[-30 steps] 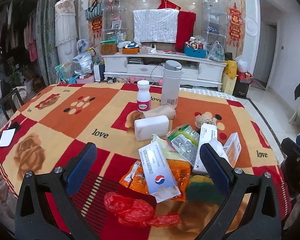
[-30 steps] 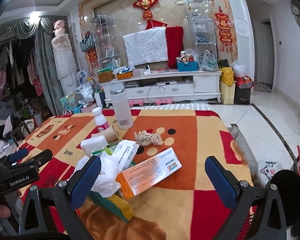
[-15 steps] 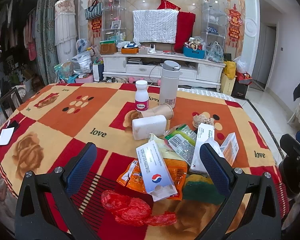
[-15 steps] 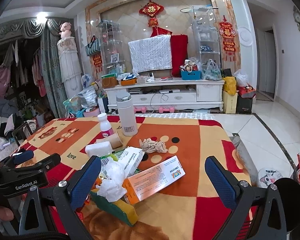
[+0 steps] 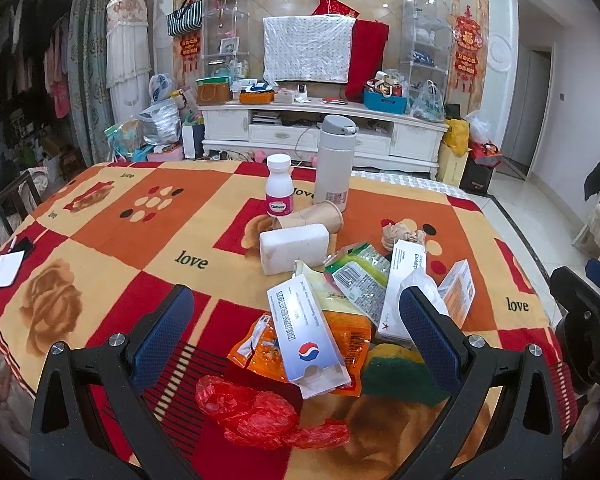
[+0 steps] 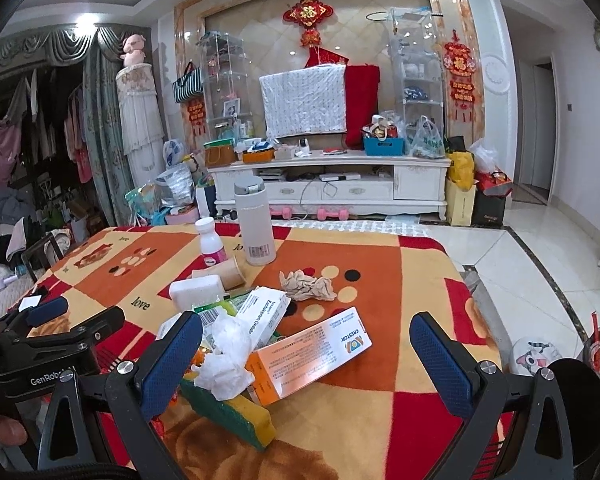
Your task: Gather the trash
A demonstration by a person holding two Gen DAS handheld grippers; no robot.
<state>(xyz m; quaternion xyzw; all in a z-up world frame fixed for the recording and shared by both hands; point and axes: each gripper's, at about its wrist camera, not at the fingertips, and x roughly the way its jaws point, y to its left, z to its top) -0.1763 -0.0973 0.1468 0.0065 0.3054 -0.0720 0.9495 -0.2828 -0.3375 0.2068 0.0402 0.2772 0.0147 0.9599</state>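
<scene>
**Trash pile lying between two open grippers on a patterned tablecloth**

Trash is sitting heaped ahead of both tools, none of it picked up yet. The left gripper (image 5: 292, 336) is hovering with its jaws spread wide and holding nothing. Nearest to it, just below and between its fingers, a crumpled red plastic bag (image 5: 260, 414) is lying on the tablecloth (image 5: 112, 240); it is looking light, soft and slippery, so a pinch on a bunched fold would likely serve best. Just beyond, squarely between the fingers, a blue-and-white carton (image 5: 306, 340) is resting on an orange wrapper (image 5: 342, 344); the carton is appearing stiff, light and probably empty, best taken across its narrow width.

The right gripper (image 6: 306, 350) is likewise standing wide open and empty. Close to its left finger, a white crumpled tissue (image 6: 226, 356) is sitting on a green-and-yellow sponge (image 6: 236, 412), both soft and compressible. An orange-and-white box (image 6: 312, 354) is lying flat between the fingers, rigid enough to be gripped by its long edges. Farther ahead, a wad of beige paper (image 6: 308, 286) is lying apart from the heap, with a tipped paper cup (image 6: 230, 272), easily crushed, to its left. At the far end, a pink-labelled bottle (image 6: 212, 244) and a white flask (image 6: 256, 224) are standing upright, probably not trash.
</scene>
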